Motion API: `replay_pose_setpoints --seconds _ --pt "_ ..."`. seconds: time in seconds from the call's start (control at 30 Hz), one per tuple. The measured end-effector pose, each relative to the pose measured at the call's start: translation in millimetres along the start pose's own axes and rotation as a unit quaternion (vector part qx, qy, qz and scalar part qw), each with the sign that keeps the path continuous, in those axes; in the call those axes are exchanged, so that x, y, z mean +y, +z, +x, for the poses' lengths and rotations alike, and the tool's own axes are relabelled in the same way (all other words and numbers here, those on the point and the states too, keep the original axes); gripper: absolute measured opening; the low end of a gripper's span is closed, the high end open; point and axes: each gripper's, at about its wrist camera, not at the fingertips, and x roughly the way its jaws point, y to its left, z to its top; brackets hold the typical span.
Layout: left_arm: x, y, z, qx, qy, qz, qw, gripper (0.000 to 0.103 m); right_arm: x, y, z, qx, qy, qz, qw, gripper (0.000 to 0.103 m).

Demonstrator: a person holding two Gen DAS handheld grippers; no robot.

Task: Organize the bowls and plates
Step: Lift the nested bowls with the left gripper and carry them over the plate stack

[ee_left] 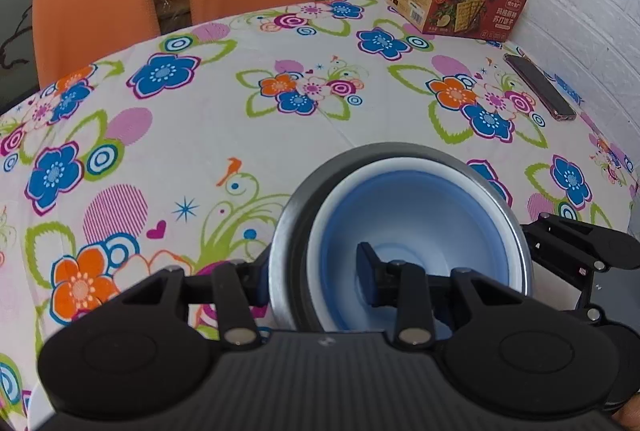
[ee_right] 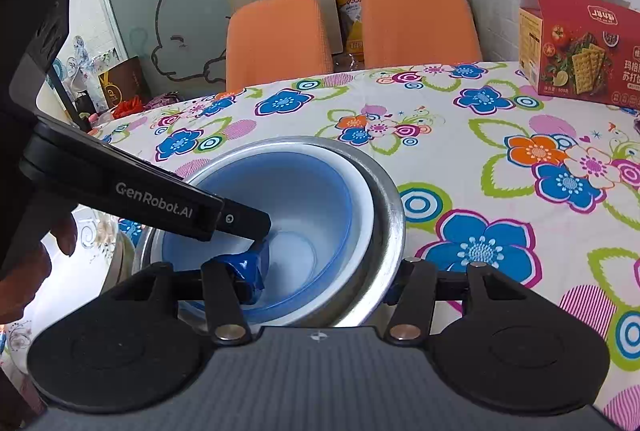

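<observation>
Both grippers straddle the stacked bowls' rims: left gripper (ee_left: 316,279) jaws apart over the metal bowl (ee_left: 296,215). Right gripper (ee_right: 324,279) likewise spread, blue bowl (ee_right: 320,199) nested inside.

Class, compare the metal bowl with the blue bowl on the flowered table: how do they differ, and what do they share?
The metal bowl is shiny silver; the blue bowl is matte blue with a white rim band. The metal bowl is wider and sits outermost; the blue bowl is nested inside it. Both are round, upright and empty, and both grippers' fingers straddle their rims.
</observation>
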Motion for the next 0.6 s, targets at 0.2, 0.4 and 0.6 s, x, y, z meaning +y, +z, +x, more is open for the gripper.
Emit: replay_pose_setpoints --seconds 0.2,0.4,0.6 --pt "2.3 -15.3 -7.0 0.008 0.005 -0.016 0.9998 0.035 9.1 -6.3 -4.3 0.007 0.010 -0.002 1.000 0.041" --pt "-0.9 -21.5 -46.3 -0.032 0.025 -0.011 0.9991 0.035 27.9 2.4 -25.9 -0.024 0.018 -0.019 0.999 0.042" --pt "8.3 -45.4 -88.9 -0.062 0.041 -0.026 0.9969 0.035 58.5 6.1 -45.4 -0.046 0.035 -0.047 0.997 0.043"
